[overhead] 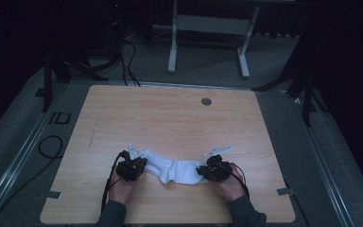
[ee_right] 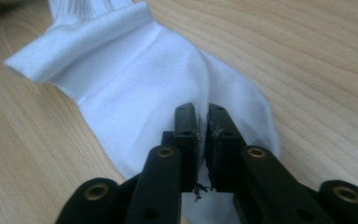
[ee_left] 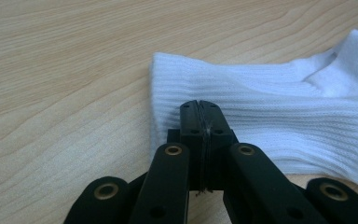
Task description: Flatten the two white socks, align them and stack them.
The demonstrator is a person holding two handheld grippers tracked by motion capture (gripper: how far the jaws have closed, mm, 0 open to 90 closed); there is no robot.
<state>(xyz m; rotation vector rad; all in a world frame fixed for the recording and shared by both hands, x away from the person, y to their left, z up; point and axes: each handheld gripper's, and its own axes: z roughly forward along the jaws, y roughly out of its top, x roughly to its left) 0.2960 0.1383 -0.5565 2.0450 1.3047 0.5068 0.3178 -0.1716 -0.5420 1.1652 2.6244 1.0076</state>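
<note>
The sock is showing plain white, with fine ribbed lines running along its cuff end and a smooth, unpatterned knit at its toe end. The table is showing pale wood with wavy brown grain lines and one small grey round spot near its far edge. The left gripper and the right gripper are showing matte black, brass-coloured rings glinting at their rivets, and each is carrying a light grey plate on top.
</note>
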